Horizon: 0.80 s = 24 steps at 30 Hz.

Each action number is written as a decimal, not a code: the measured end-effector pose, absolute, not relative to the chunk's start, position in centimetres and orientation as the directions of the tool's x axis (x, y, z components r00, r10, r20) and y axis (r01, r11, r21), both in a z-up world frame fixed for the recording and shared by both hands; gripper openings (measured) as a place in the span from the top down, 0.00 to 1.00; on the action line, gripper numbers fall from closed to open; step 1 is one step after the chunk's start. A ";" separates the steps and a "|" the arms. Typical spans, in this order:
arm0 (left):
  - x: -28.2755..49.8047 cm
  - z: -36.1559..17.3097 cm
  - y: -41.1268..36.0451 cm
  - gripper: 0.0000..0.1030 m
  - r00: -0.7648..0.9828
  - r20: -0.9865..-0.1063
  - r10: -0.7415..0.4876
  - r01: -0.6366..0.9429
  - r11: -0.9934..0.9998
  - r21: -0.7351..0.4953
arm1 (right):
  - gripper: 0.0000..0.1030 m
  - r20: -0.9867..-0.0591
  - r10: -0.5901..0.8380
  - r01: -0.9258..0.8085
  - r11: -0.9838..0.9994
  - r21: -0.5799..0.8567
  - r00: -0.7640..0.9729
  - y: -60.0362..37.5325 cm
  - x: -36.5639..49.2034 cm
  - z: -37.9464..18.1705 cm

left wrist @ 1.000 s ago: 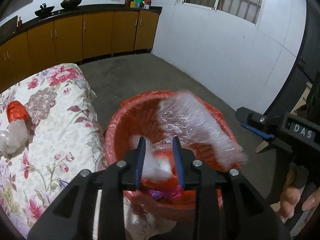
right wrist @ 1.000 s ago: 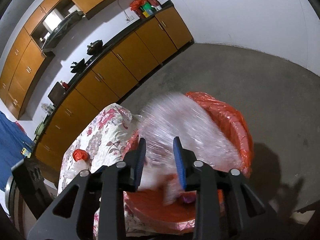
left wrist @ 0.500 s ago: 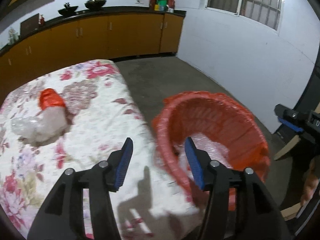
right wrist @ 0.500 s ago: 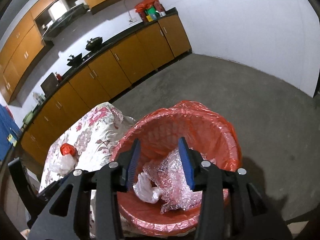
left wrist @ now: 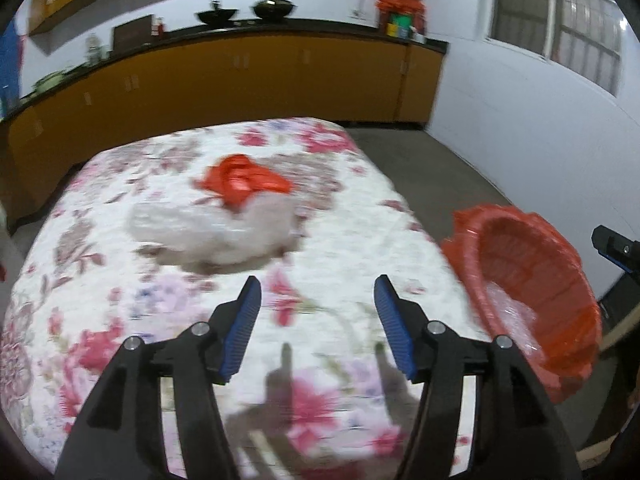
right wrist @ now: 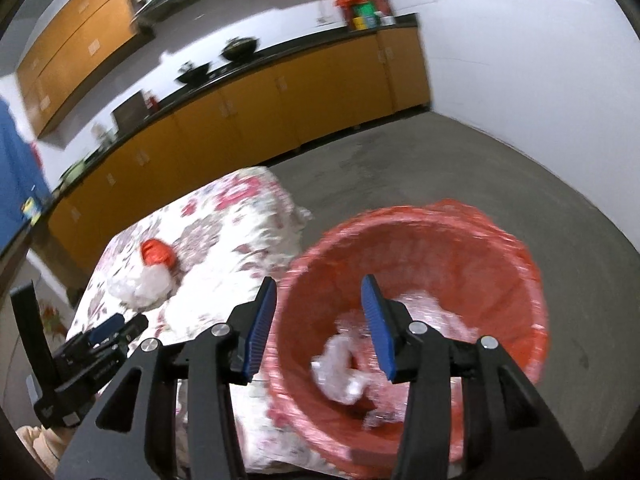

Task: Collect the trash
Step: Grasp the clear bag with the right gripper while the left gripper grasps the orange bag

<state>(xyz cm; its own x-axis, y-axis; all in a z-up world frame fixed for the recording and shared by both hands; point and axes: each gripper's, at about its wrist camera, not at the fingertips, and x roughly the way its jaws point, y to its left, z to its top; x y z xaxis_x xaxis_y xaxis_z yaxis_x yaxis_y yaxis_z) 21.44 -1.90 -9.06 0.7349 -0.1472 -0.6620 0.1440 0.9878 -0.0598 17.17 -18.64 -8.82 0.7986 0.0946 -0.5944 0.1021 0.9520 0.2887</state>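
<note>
A bin lined with a red bag (right wrist: 432, 248) stands beside the floral-covered table (left wrist: 160, 312); it also shows in the left wrist view (left wrist: 532, 256). Crumpled clear plastic trash (right wrist: 344, 364) lies inside it. On the table lie a crumpled red bag (left wrist: 240, 178) and a clear plastic wad (left wrist: 216, 230), also in the right wrist view (right wrist: 142, 284). My left gripper (left wrist: 316, 320) is open and empty above the table, short of the wad. My right gripper (right wrist: 318, 316) is open and empty over the bin's near rim.
Orange cabinets (left wrist: 240, 76) with a dark counter run along the back wall, with woks (left wrist: 274, 7) and a red bag of items (left wrist: 400, 14) on top. Grey floor (right wrist: 440, 168) lies beyond the bin. A white wall (left wrist: 520, 120) is on the right.
Both grippers let go of the plastic, which dropped into the bin. The left gripper opened wide and swung left over the table toward the wad. The right gripper opened above the bin.
</note>
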 end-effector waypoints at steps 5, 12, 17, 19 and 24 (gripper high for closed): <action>21.1 -8.4 3.1 0.39 0.773 -0.632 -0.053 0.024 0.998 -0.054 | 0.52 -0.598 0.196 -0.045 0.965 0.258 0.778 -12.7 21.6 -8.0; 20.6 -7.6 9.4 0.37 0.805 -0.590 0.060 -0.119 0.991 -0.061 | 0.49 -0.603 0.337 -0.226 0.940 0.255 0.723 -3.5 27.0 -8.6; 20.2 -7.7 13.8 0.37 0.803 -0.582 0.126 -0.210 0.975 -0.079 | 0.49 -0.617 0.398 -0.346 0.915 0.209 0.679 3.2 28.5 -10.0; 20.0 -7.8 15.3 0.37 0.800 -0.583 0.142 -0.238 0.967 -0.092 | 0.49 -0.622 0.403 -0.367 0.910 0.193 0.672 5.0 29.2 -10.5; 19.3 -8.0 18.3 0.36 0.790 -0.587 0.178 -0.291 0.951 -0.104 | 0.48 -0.655 0.370 -0.403 0.909 0.108 0.659 8.4 30.8 -12.0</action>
<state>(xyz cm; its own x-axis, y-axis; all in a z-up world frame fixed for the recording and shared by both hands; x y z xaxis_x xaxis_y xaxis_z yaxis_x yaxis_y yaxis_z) 19.30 18.35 -8.04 0.7899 0.1779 -0.5869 -0.2912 0.9510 -0.1036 30.83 8.37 -11.99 0.6587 0.3700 -0.6551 -0.4032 0.9087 0.1078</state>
